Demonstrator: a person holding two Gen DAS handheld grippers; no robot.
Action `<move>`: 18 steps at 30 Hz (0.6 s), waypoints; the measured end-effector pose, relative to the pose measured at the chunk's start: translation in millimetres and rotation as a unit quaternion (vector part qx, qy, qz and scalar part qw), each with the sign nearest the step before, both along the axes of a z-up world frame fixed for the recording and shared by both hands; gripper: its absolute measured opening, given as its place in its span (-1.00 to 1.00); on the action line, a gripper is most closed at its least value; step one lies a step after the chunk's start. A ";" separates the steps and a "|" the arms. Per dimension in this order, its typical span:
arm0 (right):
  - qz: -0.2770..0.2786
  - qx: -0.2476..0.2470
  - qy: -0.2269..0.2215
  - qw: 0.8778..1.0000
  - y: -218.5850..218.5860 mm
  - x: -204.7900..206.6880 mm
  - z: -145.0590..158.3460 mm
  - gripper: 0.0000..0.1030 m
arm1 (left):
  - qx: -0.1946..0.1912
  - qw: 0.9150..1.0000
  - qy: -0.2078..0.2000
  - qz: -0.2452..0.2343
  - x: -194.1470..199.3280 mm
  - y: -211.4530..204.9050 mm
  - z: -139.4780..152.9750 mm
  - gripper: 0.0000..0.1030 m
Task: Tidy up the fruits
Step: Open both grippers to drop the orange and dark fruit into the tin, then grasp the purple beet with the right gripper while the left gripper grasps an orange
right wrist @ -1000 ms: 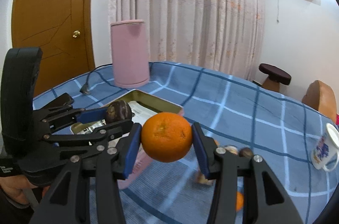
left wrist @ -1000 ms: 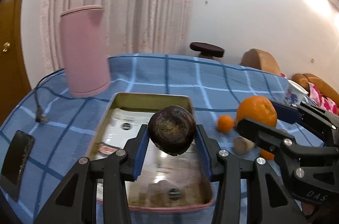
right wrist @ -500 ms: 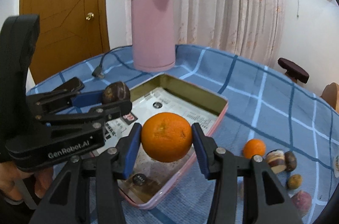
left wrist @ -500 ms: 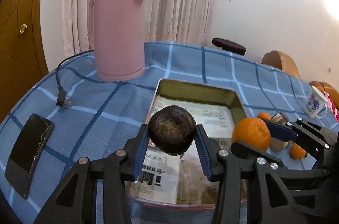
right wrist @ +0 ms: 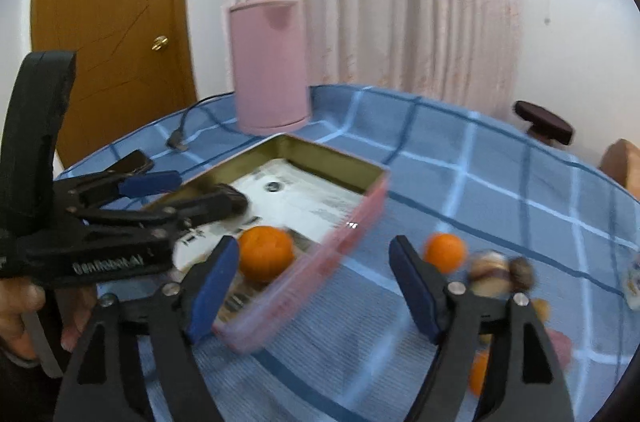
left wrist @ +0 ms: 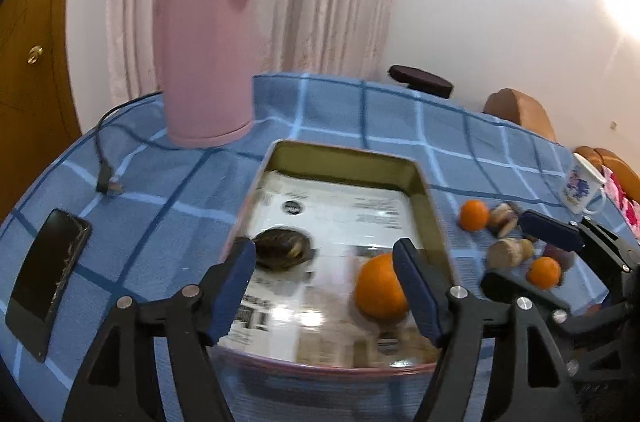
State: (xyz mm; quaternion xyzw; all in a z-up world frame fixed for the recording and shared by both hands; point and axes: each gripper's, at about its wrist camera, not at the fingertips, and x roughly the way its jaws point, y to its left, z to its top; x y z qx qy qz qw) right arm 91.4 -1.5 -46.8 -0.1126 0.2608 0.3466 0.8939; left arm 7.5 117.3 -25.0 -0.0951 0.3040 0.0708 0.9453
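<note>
A rectangular metal tray (left wrist: pixel 348 156) lined with newspaper sits on the blue checked cloth; it also shows in the right wrist view (right wrist: pixel 372 200). A dark brown round fruit (left wrist: pixel 282 248) and a large orange (left wrist: pixel 380 288) lie inside it. My left gripper (left wrist: pixel 324 288) is open and empty above the tray's near end. My right gripper (right wrist: pixel 314 286) is open and empty over the tray's right rim; the orange (right wrist: pixel 266 252) lies just past its left finger. A small orange (right wrist: pixel 445 251) and several small fruits (left wrist: pixel 506 220) lie on the cloth right of the tray.
A pink kettle (left wrist: pixel 206 62) stands behind the tray with its cord and plug (left wrist: pixel 108 184) to the left. A black phone (left wrist: pixel 48 278) lies at the left edge. A white mug (left wrist: pixel 582 186) stands far right.
Both grippers opened. The dark fruit left the left gripper and the large orange left the right gripper; both now lie in the tray. The right gripper drew back to the right.
</note>
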 end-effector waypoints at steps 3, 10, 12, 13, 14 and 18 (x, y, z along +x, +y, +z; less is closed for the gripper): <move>-0.053 -0.002 -0.015 0.999 -41.0 1.3 4.1 0.63 | 0.002 1.000 -0.005 -0.021 3.0 -19.3 4.0 0.41; -0.174 0.013 0.016 0.984 -124.2 26.0 0.3 0.65 | 0.007 0.997 0.005 -0.075 17.5 -69.6 0.5 0.41; -0.186 0.013 0.028 0.982 -132.8 32.7 -3.7 0.64 | 0.015 0.996 0.008 -0.088 20.6 -84.4 -1.0 0.41; -0.190 0.013 0.035 0.981 -135.2 36.3 -6.3 0.64 | 0.022 0.995 0.011 -0.094 22.5 -92.0 -2.1 0.41; -0.193 0.016 0.044 0.980 -138.3 40.2 -9.5 0.64 | 0.025 0.995 0.013 -0.099 23.9 -97.0 -2.5 0.41; -0.197 0.027 0.071 0.977 -143.9 46.5 -20.2 0.64 | 0.037 0.993 0.015 -0.111 27.6 -112.1 -5.3 0.41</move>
